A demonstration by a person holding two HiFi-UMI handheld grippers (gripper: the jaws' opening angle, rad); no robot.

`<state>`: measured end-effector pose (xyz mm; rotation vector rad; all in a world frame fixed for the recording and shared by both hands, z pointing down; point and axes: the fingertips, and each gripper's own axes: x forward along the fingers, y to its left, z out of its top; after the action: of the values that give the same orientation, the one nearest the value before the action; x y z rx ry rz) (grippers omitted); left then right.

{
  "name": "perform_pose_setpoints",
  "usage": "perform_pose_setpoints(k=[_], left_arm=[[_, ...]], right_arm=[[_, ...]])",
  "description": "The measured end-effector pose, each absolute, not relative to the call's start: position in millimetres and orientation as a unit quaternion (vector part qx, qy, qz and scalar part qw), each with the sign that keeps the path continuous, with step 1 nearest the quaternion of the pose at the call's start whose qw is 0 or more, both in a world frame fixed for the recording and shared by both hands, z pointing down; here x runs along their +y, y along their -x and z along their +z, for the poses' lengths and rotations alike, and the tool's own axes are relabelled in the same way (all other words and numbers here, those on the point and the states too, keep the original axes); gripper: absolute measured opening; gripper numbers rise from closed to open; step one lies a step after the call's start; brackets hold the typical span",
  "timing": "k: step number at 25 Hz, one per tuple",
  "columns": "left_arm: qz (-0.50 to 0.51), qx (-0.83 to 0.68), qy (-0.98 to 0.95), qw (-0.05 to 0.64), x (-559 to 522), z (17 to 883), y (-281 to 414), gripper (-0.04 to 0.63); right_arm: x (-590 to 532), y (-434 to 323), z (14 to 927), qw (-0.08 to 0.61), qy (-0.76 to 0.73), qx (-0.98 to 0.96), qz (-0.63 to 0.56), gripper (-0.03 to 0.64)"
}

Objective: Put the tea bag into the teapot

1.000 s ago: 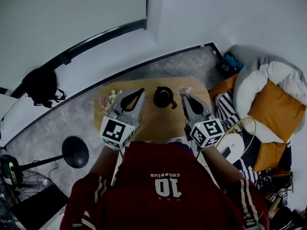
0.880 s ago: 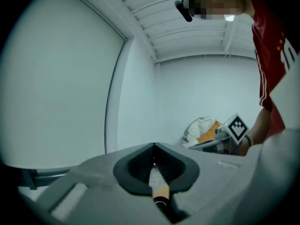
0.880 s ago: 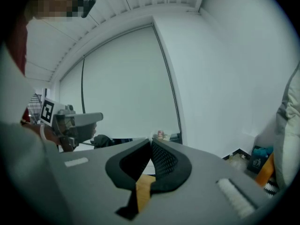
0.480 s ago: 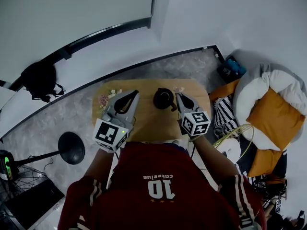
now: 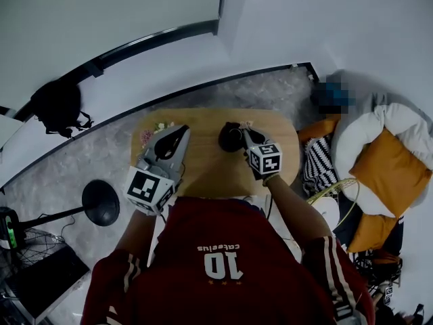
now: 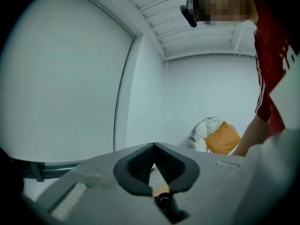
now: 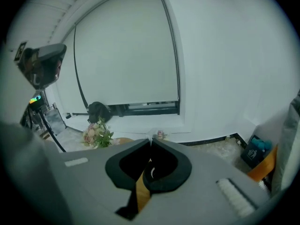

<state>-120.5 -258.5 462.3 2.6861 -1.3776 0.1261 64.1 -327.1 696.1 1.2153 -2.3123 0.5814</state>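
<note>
Right gripper [image 5: 246, 134]: grey moulded plastic with ribbed black pads. Its jaws are clenched tip to tip on a small pale papery tea bag [image 5: 247, 124], and a thin whitish sliver of the bag stands out beyond the tips in the right gripper view [image 7: 151, 137]. The bag is held just beside the right edge of the squat, dark, glossy round teapot [image 5: 231, 138] and is outside the pot.

The teapot stands upright near the far side of the oval, light wooden table [image 5: 203, 171].

Left gripper [image 5: 183, 131]: same build. Its jaws are closed flush with nothing between the pads, and it is well to the left of the teapot over the table.

A small bunch of pink and cream flowers [image 5: 152, 131] lies at the table's far left.
</note>
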Motion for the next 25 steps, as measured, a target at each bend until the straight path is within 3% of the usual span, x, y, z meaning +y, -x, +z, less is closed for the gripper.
perform_pose_setpoints(k=[9,15,25], left_arm=[[0.046,-0.458,-0.886,0.066,-265.4,465.6,125.9,0.002],[0.051,-0.456,-0.886,0.07,-270.0,468.2,128.4,0.002],[0.045,-0.45,-0.889,0.067,-270.7,464.5,120.3,0.002]], right_arm=[[-335.5,-58.5,722.0,0.267,-0.43,-0.839,0.202,0.005],[-333.9,-53.1,723.6,0.273,-0.411,-0.847,0.195,0.105],[-330.9,-60.9,711.6,0.257,-0.42,-0.848,0.197,0.106]])
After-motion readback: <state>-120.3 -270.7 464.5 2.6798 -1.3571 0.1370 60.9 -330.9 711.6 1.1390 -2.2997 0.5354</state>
